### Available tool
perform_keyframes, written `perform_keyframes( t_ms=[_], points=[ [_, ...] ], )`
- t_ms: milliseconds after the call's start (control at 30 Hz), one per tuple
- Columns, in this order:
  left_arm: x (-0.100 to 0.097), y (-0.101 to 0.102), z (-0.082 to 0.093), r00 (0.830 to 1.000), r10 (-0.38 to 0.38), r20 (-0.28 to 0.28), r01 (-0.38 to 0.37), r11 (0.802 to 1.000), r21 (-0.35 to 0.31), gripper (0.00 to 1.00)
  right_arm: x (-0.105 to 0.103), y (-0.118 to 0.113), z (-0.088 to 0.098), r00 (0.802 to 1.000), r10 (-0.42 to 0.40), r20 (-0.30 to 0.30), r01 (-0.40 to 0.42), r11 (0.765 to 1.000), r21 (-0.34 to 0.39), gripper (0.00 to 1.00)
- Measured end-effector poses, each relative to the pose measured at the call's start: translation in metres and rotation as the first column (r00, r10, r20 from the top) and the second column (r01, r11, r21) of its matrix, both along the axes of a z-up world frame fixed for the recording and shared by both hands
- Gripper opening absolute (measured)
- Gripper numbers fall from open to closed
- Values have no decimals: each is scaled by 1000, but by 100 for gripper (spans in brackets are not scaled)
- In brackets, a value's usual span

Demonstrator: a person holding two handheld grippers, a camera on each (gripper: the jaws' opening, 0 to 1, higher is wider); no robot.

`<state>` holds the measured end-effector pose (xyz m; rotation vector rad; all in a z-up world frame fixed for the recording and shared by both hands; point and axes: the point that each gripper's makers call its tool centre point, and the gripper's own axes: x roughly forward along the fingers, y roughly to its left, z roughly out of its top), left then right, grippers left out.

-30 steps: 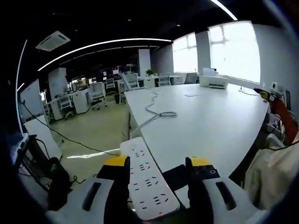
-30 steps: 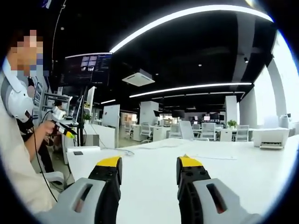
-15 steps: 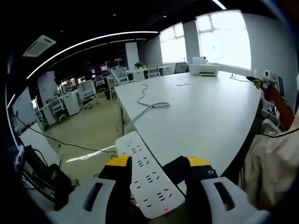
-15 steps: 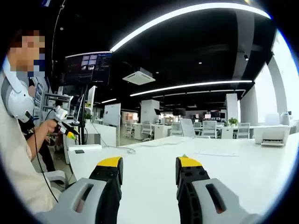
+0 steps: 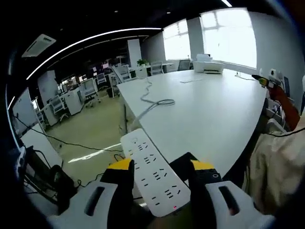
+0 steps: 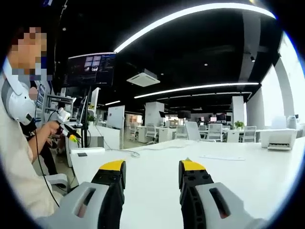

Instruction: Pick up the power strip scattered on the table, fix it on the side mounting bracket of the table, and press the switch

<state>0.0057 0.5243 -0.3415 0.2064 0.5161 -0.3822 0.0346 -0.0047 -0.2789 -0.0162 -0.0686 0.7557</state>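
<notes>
Gripping the power strip (image 5: 155, 179), apparently, left gripper (image 5: 161, 167) jaws; right gripper (image 6: 148, 168) jaws gape empty.

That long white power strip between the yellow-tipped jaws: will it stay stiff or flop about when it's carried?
The long white plastic power strip looks rigid: it juts straight past the left gripper with no sag. Its grey cable curls loosely across the white table, so that part is probably floppy and may drag. The smooth casing could slip a little.
</notes>
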Motion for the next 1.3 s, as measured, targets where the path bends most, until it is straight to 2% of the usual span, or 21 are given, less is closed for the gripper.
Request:
perform_keyframes(
  t_ms=[100,200,333,433,533,700,1000,1167,1300],
  points=[
    [-4,-7,1,998,-64,-23,64,998,-16,49,0,-1,-2,1000,-1,-4,1,1000,-4,40],
    [-6,-14,7,994,-107,-27,105,992,-71,47,1,-1,-1,1000,-4,-5,4,1000,3,40],
    [-5,-12,10,991,-125,-38,123,991,-52,47,1,1,-2,1000,-1,-4,1,1000,5,40],
    [-7,-8,5,988,-132,-74,130,991,-29,48,2,2,-2,1000,1,-6,0,1000,1,39],
    [-6,-7,2,987,-131,-98,127,991,-48,48,2,2,-1,1000,2,-5,-2,1000,-1,39],
    [-7,-4,-8,977,-139,-162,137,990,-24,48,3,4,-1,1000,7,-6,-7,1000,-7,39],
    [-11,1,-25,958,-152,-245,158,987,7,48,4,7,-5,1000,12,-15,-12,1000,-15,39],
    [-8,4,-30,951,-164,-263,161,986,-34,46,4,6,-5,1000,8,-16,-8,1000,-6,39],
    [-11,7,-38,937,-180,-300,183,983,-19,46,4,3,-6,1000,2,-18,-2,1000,-3,39]
  ],
)
